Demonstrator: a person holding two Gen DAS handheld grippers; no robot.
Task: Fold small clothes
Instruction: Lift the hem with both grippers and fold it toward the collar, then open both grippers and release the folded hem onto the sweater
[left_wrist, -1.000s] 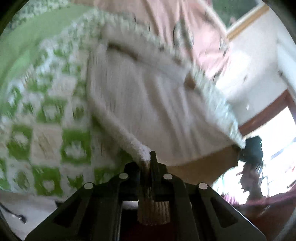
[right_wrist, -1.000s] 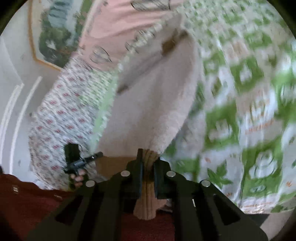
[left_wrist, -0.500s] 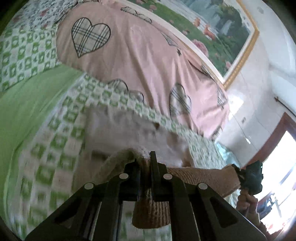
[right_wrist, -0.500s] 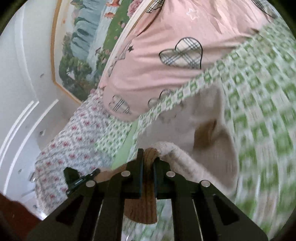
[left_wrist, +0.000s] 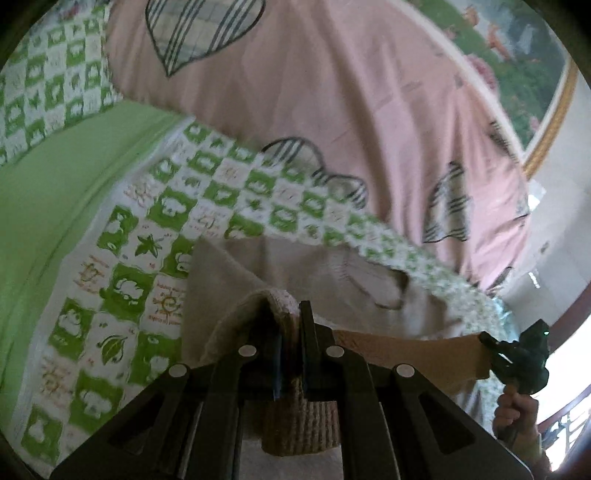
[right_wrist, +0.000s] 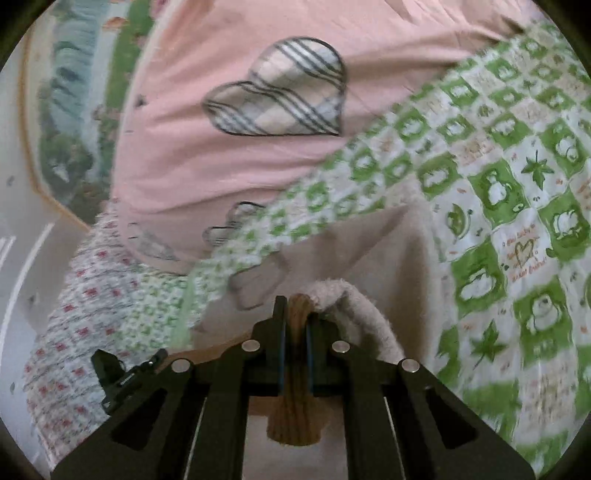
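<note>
A small beige garment (left_wrist: 258, 269) with a brown ribbed hem lies on the green-and-white checked bedspread (left_wrist: 122, 236). My left gripper (left_wrist: 291, 317) is shut on one hem corner, the ribbed band hanging below the fingers. My right gripper (right_wrist: 295, 310) is shut on the other hem corner of the same garment (right_wrist: 369, 236). The hem is lifted and carried over the garment's body, whose neck end lies flat ahead. The right gripper also shows at the far right of the left wrist view (left_wrist: 524, 362), and the left gripper at the lower left of the right wrist view (right_wrist: 122, 373).
A pink quilt with plaid hearts (left_wrist: 332, 92) is heaped just beyond the garment, also in the right wrist view (right_wrist: 221, 140). A plain green sheet strip (left_wrist: 48, 206) lies left. A landscape painting (left_wrist: 517, 48) and white wall stand behind the bed.
Both grippers have swung up and forward with the hem, from hanging the garment over the bed edge to carrying the hem over its body toward the neck end.
</note>
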